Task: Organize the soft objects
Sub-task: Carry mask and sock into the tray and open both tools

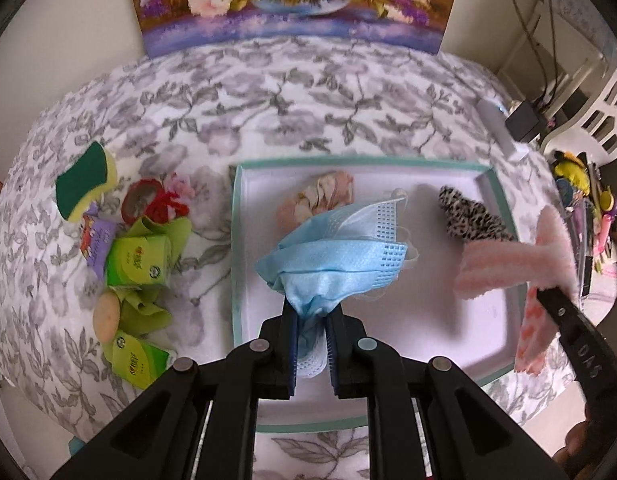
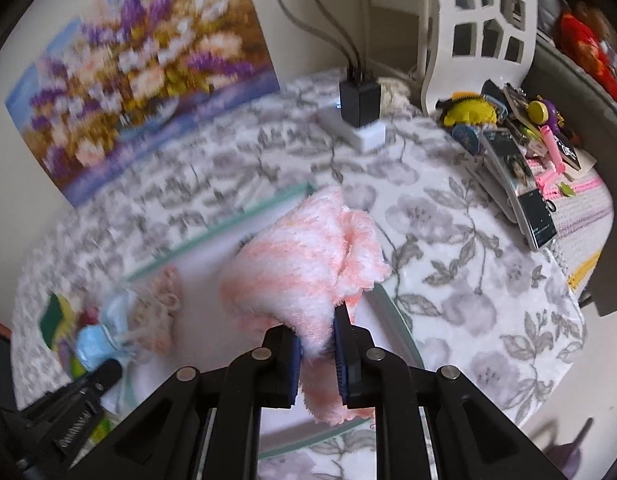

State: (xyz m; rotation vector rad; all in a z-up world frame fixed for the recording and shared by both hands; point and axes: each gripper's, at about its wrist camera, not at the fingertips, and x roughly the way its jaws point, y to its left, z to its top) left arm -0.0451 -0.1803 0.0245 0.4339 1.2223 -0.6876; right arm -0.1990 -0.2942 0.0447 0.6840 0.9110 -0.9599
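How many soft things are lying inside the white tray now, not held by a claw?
2. A pale floral fabric piece lies near the far wall of the teal-rimmed white tray; a leopard-print fabric piece lies toward its right side. The held blue mask may hide more.

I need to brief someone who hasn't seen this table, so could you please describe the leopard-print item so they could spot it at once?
Find the shallow white tray with a teal rim on the flower-patterned tablecloth. The leopard-print cloth lies inside it near the far right corner, to the right of the blue face mask. It alone has black-and-white spots; the mask is plain blue and the fluffy cloth is pink.
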